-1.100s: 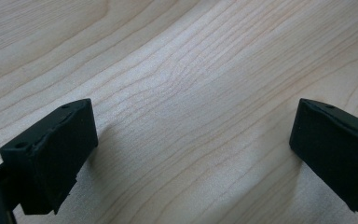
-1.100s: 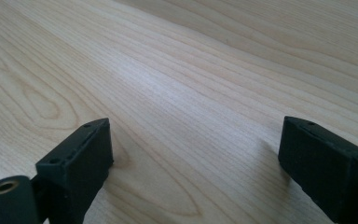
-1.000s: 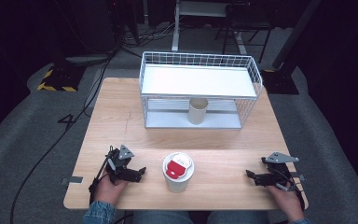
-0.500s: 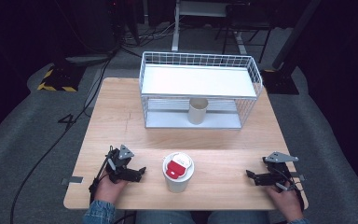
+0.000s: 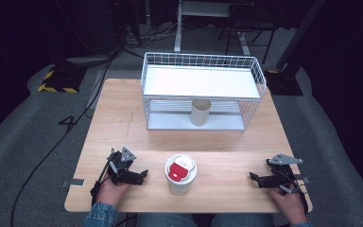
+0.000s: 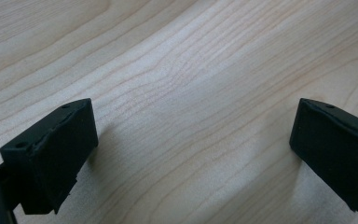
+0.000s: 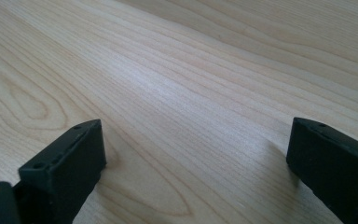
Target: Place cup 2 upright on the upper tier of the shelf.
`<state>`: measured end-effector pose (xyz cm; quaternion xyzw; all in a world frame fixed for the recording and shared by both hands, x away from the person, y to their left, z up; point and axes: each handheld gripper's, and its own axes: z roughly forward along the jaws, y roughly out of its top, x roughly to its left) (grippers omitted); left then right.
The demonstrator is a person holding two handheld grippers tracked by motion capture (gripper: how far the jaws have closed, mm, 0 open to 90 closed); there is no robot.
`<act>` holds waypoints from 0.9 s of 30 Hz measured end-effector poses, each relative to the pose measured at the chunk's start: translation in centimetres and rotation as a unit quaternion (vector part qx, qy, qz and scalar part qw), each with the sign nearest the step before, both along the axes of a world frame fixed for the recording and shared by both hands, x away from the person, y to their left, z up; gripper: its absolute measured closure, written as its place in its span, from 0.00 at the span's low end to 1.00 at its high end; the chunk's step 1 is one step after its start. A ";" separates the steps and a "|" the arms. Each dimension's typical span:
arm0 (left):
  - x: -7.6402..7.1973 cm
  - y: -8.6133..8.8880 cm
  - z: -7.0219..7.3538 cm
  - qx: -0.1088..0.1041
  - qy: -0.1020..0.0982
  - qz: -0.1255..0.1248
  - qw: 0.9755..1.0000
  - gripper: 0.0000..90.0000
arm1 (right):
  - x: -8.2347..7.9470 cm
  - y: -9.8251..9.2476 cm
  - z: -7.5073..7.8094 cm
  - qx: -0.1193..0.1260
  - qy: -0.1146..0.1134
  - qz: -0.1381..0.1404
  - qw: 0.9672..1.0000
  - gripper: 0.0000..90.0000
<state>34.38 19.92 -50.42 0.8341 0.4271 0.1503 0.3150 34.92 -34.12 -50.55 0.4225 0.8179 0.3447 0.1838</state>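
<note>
A white paper cup with a white and red lid (image 5: 180,174) stands near the table's front edge, between the two hands. My left gripper (image 5: 141,175) rests on the wood to the cup's left, jaws pointing toward it, open and empty (image 6: 191,154). On the cup's right, my right gripper (image 5: 254,178) lies on the table, also open with bare wood between its jaws (image 7: 196,172). A second, beige cup without a lid (image 5: 200,112) stands on the lower level of a white wire rack (image 5: 203,61) at the back.
The wooden table (image 5: 123,123) has bare surface between the rack and the front edge. A black cable (image 5: 66,132) runs over the grey floor at the left. Dark stands and furniture legs (image 5: 288,42) are behind the table.
</note>
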 end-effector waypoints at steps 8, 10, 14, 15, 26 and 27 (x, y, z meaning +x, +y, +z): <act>-0.4 0.2 0.2 0.003 0.002 -0.004 1.000 0.03 | 0.0 0.0 0.0 0.001 0.000 -0.002 1.000 0.05; -0.5 0.2 0.4 -0.002 -0.001 -0.002 1.000 0.03 | 0.1 0.0 0.0 0.001 0.000 -0.001 1.000 0.05; -0.9 0.4 1.1 -0.020 -0.010 -0.003 1.000 0.03 | 0.0 0.0 0.0 0.001 0.000 -0.002 1.000 0.05; -1.0 0.5 1.3 -0.015 -0.016 -0.010 1.000 0.03 | 0.1 0.0 0.0 0.001 0.000 -0.001 1.000 0.05; -2.7 1.3 3.8 -0.089 -0.040 -0.027 0.995 0.05 | 0.0 0.0 0.0 0.001 0.000 -0.002 1.000 0.05; -2.9 1.3 4.0 -0.093 -0.043 -0.028 0.994 0.05 | 0.0 0.0 0.0 0.001 0.000 -0.002 1.000 0.05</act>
